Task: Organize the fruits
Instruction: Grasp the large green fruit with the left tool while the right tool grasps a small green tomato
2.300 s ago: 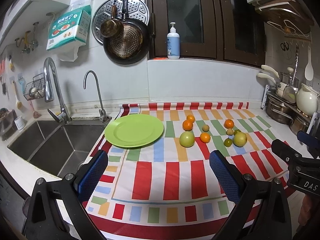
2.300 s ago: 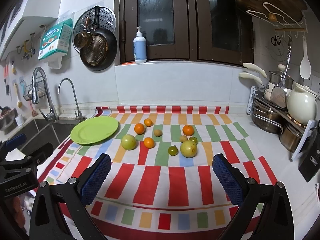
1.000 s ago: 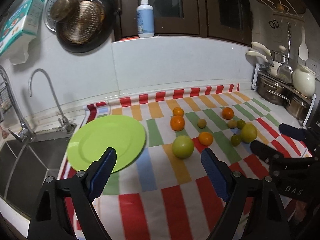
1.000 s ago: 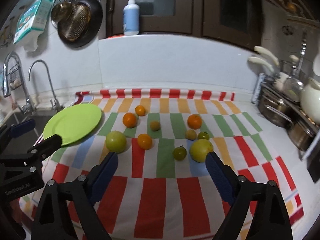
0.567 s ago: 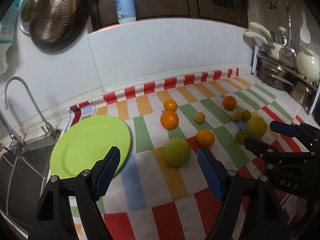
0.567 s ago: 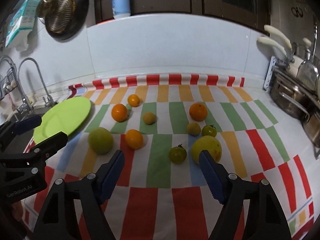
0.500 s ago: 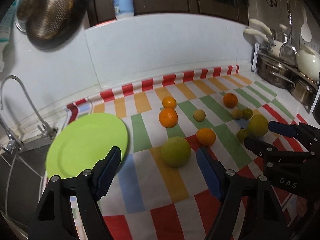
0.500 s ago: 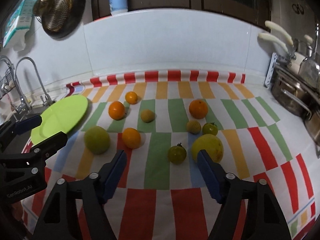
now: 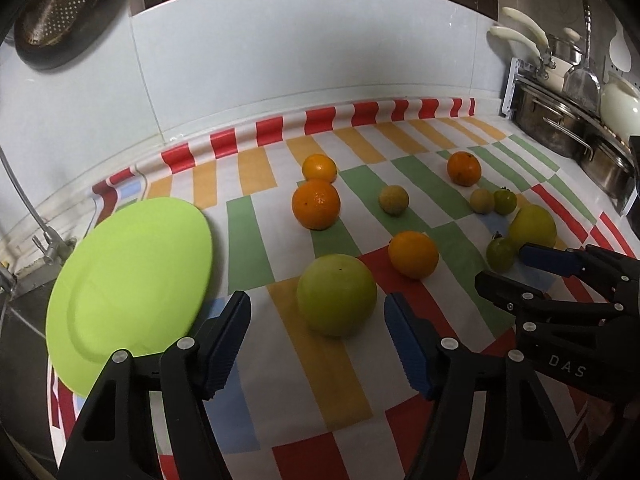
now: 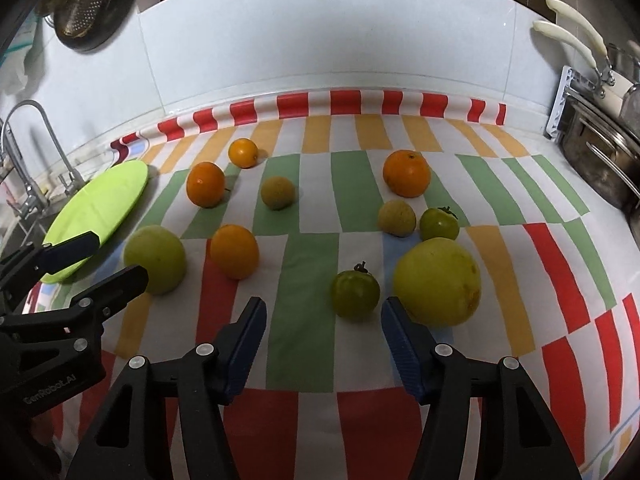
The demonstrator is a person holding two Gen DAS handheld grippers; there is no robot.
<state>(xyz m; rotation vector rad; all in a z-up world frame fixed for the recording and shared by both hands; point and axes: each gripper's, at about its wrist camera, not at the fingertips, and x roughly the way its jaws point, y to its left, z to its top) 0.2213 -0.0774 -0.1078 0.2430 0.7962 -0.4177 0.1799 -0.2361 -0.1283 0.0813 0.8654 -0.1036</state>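
Both tools hover spread wide over fruit on the striped cloth, gripping nothing.

In the left wrist view our left tool (image 9: 316,332) gapes at lower centre, the big green fruit (image 9: 337,294) just ahead between its fingers, untouched; the green plate (image 9: 128,280) lies at left, bare. In the right wrist view our right tool (image 10: 322,334) is equally spread, with a small green tomato (image 10: 355,290) just beyond its tips and the yellow-green fruit (image 10: 437,282) beside its right finger. Oranges sit farther back, mid-frame, on the counter.
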